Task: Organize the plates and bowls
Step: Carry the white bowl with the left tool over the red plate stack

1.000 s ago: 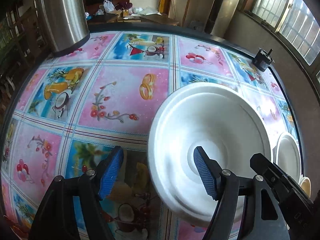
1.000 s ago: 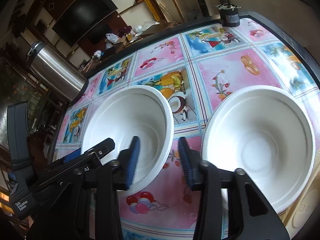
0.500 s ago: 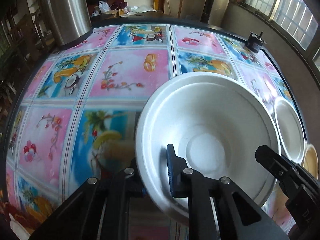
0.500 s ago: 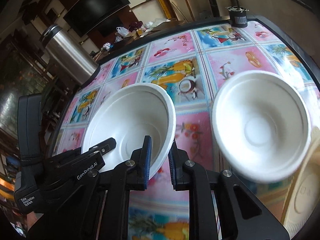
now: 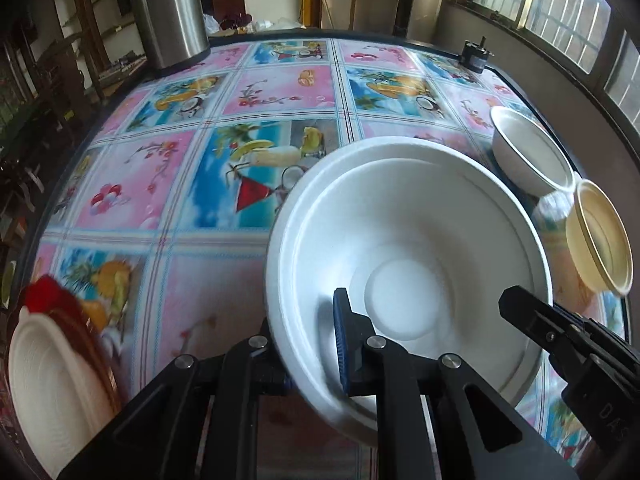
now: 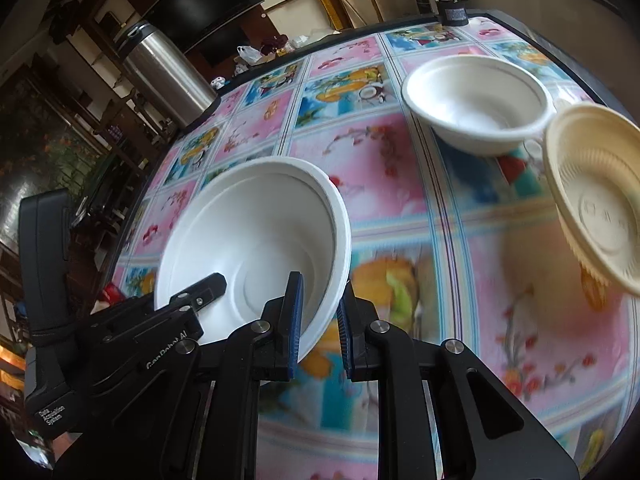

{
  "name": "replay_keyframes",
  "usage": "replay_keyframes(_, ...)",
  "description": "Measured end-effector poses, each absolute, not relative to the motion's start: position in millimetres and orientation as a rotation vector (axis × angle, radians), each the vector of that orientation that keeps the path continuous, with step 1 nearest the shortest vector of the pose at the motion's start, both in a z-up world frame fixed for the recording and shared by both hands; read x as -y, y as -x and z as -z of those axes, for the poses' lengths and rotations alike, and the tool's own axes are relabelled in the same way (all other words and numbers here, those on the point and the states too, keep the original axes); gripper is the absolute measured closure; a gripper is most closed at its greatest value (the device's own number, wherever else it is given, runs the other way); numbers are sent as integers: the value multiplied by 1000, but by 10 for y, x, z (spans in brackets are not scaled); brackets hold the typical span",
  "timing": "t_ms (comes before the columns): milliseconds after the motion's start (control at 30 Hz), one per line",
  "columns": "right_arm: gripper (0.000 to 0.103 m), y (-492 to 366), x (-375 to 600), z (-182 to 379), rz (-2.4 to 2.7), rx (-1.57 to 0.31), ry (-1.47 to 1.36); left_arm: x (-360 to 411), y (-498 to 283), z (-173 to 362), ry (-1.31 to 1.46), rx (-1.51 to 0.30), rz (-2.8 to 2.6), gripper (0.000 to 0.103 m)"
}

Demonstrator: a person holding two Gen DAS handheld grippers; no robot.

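Note:
Both grippers are shut on the rim of one large white foam bowl [image 5: 408, 264], held tilted above the table; it shows in the right wrist view [image 6: 256, 240] too. My left gripper [image 5: 308, 344] pinches its near left rim. My right gripper [image 6: 318, 316] pinches its right rim, and its body shows at the lower right of the left wrist view [image 5: 560, 340]. A second white bowl [image 5: 528, 152] [image 6: 476, 100] stands on the table. A cream plastic bowl [image 5: 600, 236] [image 6: 600, 196] is beside it.
The table has a colourful printed cloth [image 5: 256, 120]. A steel cylinder [image 5: 168, 8] [image 6: 168, 76] stands at the far edge. A small black device [image 5: 476, 56] [image 6: 452, 10] sits at the far right edge. A white ridged plate with red items [image 5: 52, 376] lies at the near left.
The left gripper closed on the bowl's rim, and the right gripper closed on its other side. Both have lifted the bowl and drawn it back toward the near edge.

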State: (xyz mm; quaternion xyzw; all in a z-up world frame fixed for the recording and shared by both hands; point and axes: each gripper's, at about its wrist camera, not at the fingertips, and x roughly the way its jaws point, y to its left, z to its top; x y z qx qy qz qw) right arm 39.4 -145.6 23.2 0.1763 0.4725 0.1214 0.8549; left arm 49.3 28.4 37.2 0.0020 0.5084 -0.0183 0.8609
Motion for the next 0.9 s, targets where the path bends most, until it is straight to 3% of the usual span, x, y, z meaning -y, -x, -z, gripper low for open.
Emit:
replay_keyframes(367, 87, 330, 1401, -221, -214, -980, -339, -202, 121, -454, -54, -997, 32, 88)
replay_keyframes(900, 87, 663, 1271, -403, -240, -958, -286, -353, 475, -507, -37, -966, 23, 88)
